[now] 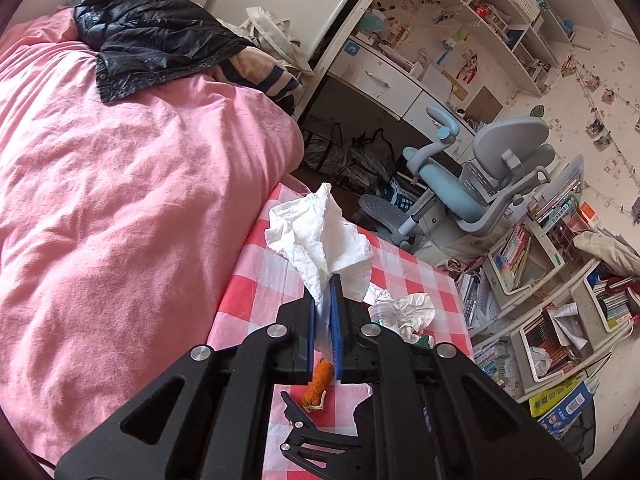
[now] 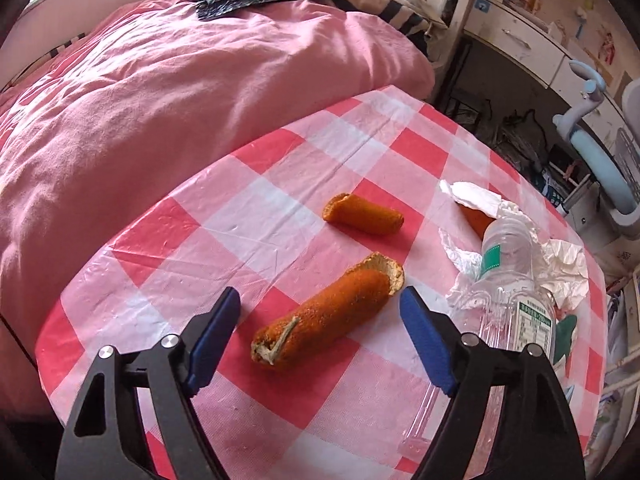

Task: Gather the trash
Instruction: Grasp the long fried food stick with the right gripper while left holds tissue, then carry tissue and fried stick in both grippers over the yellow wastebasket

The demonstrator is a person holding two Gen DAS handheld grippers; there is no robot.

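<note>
Tissue [image 1: 320,236] pinched in left tool [image 1: 326,280]; right tool [image 2: 320,300] spread around peel [image 2: 328,312]; bottle [image 2: 516,292], wrappers remain on counter [image 2: 160,240].

Red-and-white checked tablecloth [image 2: 280,184] — orange peel [image 2: 328,312], pink duvet [image 2: 160,100].

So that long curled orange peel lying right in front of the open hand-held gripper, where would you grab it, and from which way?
Probably around its middle, coming down from above. The long orange peel lies flat on the checked tablecloth, rolled into a tube running diagonally. The right hand-held gripper already has a finger either side of it, so closing across the narrow width should pinch it; the frayed ends look weaker.
</note>
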